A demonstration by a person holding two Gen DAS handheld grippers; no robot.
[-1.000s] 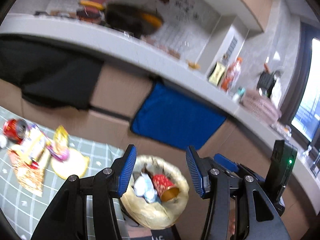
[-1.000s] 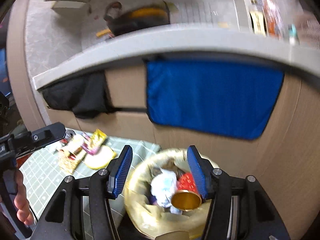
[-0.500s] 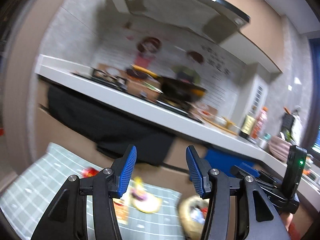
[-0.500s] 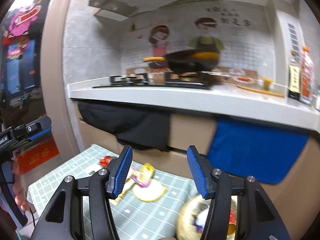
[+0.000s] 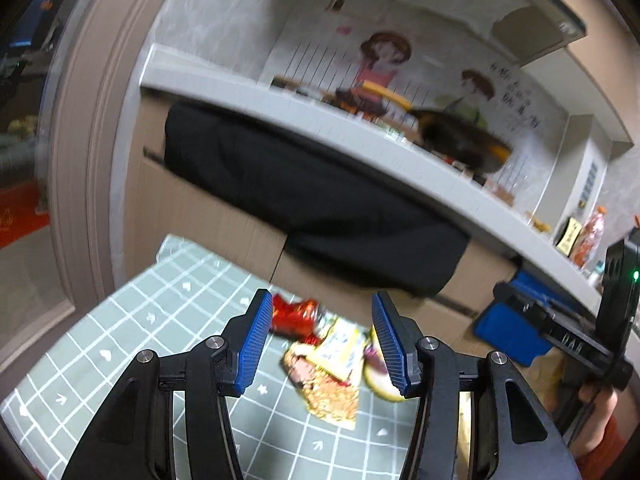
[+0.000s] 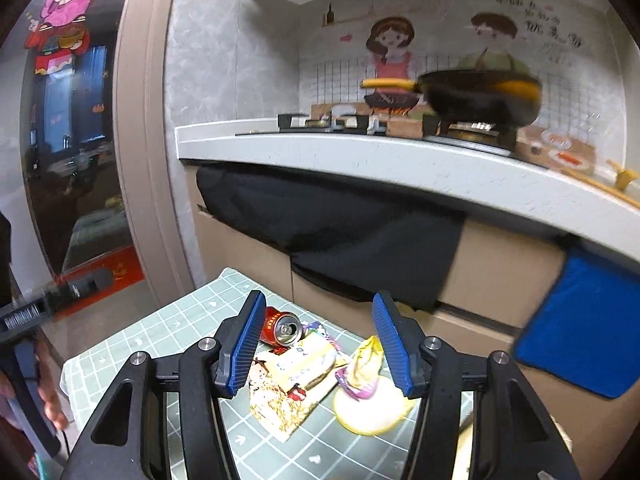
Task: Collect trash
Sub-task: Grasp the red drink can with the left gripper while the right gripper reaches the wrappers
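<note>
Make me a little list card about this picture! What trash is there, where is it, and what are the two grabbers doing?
Place: green checked mat on the floor by a kitchen counter
Trash: red can lying on its side, snack packet, purple and yellow wrapper, yellow round piece
Layout: all close together in one pile
Left gripper: open, holding nothing
Right gripper: open, holding nothing

— What do the grippers look like?
— The left gripper (image 5: pixel 318 342) and right gripper (image 6: pixel 318 342) match: black angular arms, silver round screws at the joints, ribbed blue pads (image 6: pixel 245 346).
— Anything else?
— A green light on the right gripper's black body, bare skin on the person's hand (image 5: pixel 596 404).
</note>
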